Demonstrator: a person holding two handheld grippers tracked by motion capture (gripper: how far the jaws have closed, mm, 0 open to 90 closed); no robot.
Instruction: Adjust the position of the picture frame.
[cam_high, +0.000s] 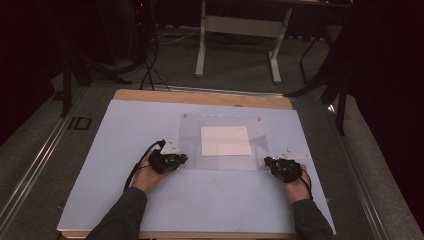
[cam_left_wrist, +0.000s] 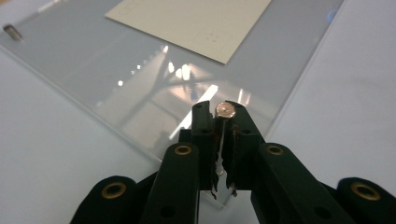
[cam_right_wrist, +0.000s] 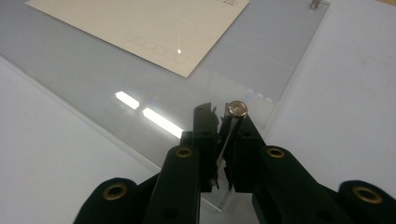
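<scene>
Two small round-headed metal pins sit in our grippers, one in each. In the left gripper view the left gripper (cam_left_wrist: 219, 122) has its jaws drawn narrow around a thin silver pin with a coppery round head (cam_left_wrist: 225, 110), the head showing just above the jaw tips. In the right gripper view the right gripper (cam_right_wrist: 223, 122) is likewise nearly closed on a thin silver pin with a flat steel head (cam_right_wrist: 236, 108), which leans slightly against the right-hand jaw.

Both pins hover over the near corners of a clear rectangular acrylic sheet (cam_high: 190, 150) lying flat on the pale blue mat (cam_high: 120, 130). On the sheet rests a cream rectangular card (cam_high: 225, 140), set toward its far half. At the sheet's far corners we see small metal studs, one in the left gripper view (cam_left_wrist: 10, 31) and one in the right gripper view (cam_right_wrist: 315, 5), the latter cut off by the frame edge.

From the high view our left gripper (cam_high: 176, 161) is at the sheet's near left corner and our right gripper (cam_high: 272, 163) at its near right corner. We cannot tell whether either pin's lower end touches the sheet, since the jaws hide the shafts. The mat covers a wooden table (cam_high: 200, 96).
</scene>
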